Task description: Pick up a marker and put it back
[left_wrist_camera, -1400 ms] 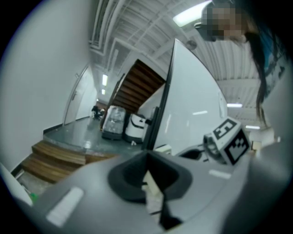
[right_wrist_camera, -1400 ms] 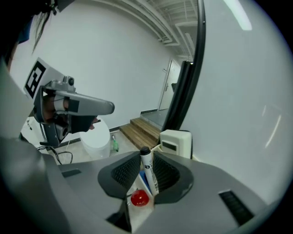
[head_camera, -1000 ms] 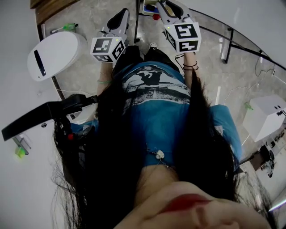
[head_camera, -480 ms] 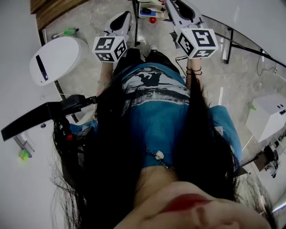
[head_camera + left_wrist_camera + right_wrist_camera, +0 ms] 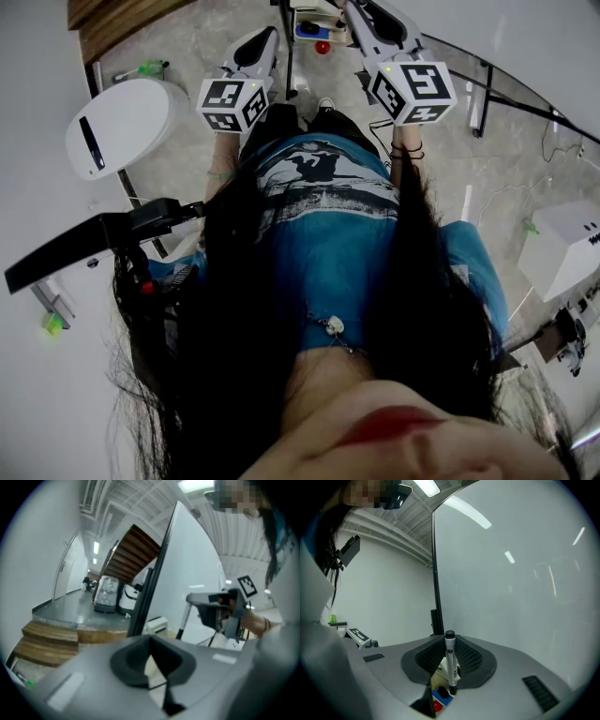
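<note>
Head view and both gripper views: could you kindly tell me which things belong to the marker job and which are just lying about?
Job in hand:
- marker, gripped in the right claw
- red and blue pieces below it, possibly its tray

Lying about:
- left claw, open and empty
- white pod
- white box
- green-capped item on the floor

The right gripper (image 5: 448, 671), marker (image 5: 450, 660) upright between its jaws, has risen, shifted a little right and rolled slightly
</note>
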{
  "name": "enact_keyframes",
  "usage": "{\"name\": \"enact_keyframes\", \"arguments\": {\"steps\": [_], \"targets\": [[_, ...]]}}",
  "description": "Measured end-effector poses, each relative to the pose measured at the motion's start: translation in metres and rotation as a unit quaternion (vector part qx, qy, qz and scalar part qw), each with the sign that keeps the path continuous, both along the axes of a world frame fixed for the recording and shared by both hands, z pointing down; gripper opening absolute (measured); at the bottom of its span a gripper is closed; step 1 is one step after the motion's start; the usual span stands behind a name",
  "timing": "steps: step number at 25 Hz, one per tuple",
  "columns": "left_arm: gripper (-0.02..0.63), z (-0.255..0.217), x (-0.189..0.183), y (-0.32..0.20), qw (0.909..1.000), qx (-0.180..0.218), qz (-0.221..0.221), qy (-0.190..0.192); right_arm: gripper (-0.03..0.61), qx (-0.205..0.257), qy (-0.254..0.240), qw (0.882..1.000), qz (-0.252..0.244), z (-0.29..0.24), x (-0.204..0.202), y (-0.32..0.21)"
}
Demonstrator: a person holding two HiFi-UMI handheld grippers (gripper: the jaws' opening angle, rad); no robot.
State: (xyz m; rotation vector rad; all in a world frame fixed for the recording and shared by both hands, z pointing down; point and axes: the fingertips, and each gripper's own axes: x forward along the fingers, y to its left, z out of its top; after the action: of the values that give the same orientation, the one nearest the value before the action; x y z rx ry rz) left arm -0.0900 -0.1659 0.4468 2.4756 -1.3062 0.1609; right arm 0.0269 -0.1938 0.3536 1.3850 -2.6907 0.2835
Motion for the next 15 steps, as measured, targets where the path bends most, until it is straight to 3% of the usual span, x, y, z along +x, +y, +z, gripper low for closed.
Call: {"name": "enact_keyframes", "arguments": {"steps": [5, 15], "targets": [[-0.009, -0.0032, -0.0025, -0.0007, 0.9997, 0.0, -0.007, 0.025, 0.077, -0.001, 0.001, 1.0, 0.0, 0.0016, 0.0001, 0.001], [-0.009, -0.0008, 0.0003, 0.0012, 0.9997, -0.004, -0.001, 0.023, 0.077, -0.001, 0.034, 0.999, -0.005, 0.0067, -0.0011, 0.0035]]}}
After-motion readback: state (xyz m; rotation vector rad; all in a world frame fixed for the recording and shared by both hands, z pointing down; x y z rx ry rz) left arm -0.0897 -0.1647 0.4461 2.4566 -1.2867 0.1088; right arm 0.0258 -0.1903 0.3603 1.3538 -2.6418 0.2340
